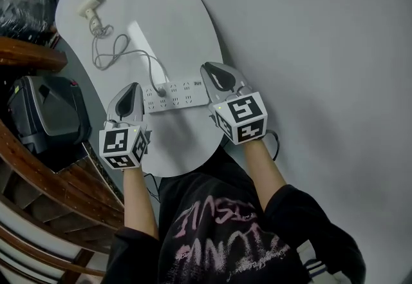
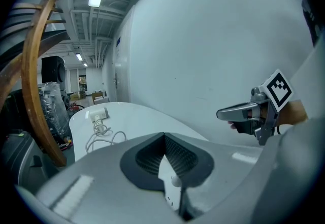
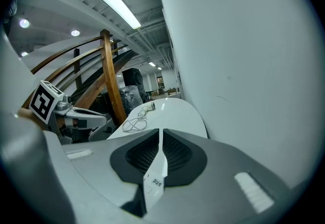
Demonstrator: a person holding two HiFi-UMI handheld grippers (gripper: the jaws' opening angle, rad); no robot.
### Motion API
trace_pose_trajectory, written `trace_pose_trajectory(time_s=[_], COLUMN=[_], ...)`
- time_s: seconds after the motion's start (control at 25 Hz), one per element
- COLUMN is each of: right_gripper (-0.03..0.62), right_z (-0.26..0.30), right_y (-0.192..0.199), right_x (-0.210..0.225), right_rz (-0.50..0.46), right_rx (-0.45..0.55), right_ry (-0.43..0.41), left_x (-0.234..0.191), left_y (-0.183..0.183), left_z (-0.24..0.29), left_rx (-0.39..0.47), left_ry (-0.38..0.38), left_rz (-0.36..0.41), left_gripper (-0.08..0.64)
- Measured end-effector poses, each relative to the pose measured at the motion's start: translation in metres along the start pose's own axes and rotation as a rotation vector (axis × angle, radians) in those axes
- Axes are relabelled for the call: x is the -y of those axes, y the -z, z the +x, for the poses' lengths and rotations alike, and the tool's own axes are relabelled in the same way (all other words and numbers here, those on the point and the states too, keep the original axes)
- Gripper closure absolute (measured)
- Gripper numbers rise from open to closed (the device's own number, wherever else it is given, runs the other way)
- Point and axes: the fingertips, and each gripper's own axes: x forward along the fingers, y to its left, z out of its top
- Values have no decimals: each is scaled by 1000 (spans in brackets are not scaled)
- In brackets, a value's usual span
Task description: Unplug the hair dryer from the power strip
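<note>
Hair dryer [image 1: 94,7]: cream-white, lying on its side at the far end of the white oval table [image 1: 174,12]; its pale cord [image 1: 109,51] loops back toward the person and ends in a plug [image 1: 161,91] seated in the white power strip [image 1: 177,94]; left gripper [image 1: 132,91] at the strip's left end, jaw tips together, nothing held; right gripper [image 1: 207,71] over its right end, jaws a slit apart, clamping nothing; the strip's dark-printed label [image 3: 154,182] is too small to read.

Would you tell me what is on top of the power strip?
A white plug, its cord leading to the hair dryer. The left gripper and right gripper cover both ends of the power strip, hiding any sockets there.
</note>
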Motion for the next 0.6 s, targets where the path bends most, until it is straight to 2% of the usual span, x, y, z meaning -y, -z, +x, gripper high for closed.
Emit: trace_pose_trajectory(time_s=[0.36, 0.6], right_gripper=[555, 554], right_z=[8, 9], right_y=[8, 7], right_x=[-17, -27], right_rz=[-11, -17], right_rx=[-24, -20], right_ry=[-40, -19], left_x=[-9, -15], left_y=[5, 7], left_z=[-13, -14], left_rx=[8, 26], left_ry=[-30, -1], left_rz=[-16, -24], left_gripper=[558, 558])
